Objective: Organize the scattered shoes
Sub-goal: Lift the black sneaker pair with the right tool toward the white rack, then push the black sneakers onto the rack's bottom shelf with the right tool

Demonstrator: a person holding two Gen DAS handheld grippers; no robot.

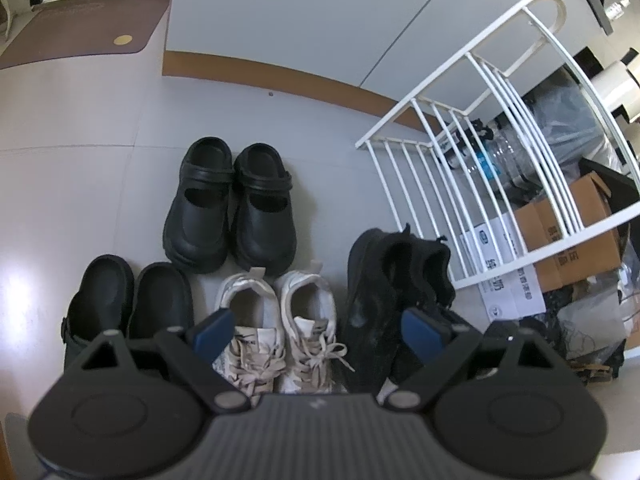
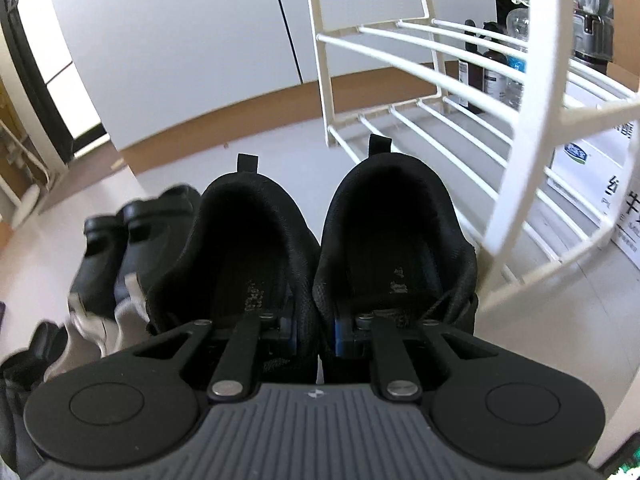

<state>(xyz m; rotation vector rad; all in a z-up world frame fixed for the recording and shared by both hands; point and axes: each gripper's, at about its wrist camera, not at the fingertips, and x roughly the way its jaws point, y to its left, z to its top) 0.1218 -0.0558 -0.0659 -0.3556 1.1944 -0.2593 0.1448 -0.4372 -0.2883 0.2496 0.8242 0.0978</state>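
My right gripper (image 2: 316, 332) is shut on a pair of black sneakers (image 2: 320, 256). One finger reaches into each shoe, and the two inner walls are pinched together between the pads. The pair hangs heels away from me, beside the white shoe rack (image 2: 516, 120). In the left wrist view the same black sneakers (image 1: 396, 276) sit to the right of a pair of white lace-up sneakers (image 1: 280, 320). My left gripper (image 1: 316, 330) hovers open over the white pair with nothing between its fingers.
Black chunky clogs (image 1: 230, 204) stand side by side behind the white sneakers, and black slippers (image 1: 128, 300) lie at the left. The white rack (image 1: 480, 128) stands at the right. Behind it are bottles (image 1: 496, 156), a cardboard box (image 1: 572, 232) and bags. The wall's brown baseboard (image 1: 280, 80) runs across the back.
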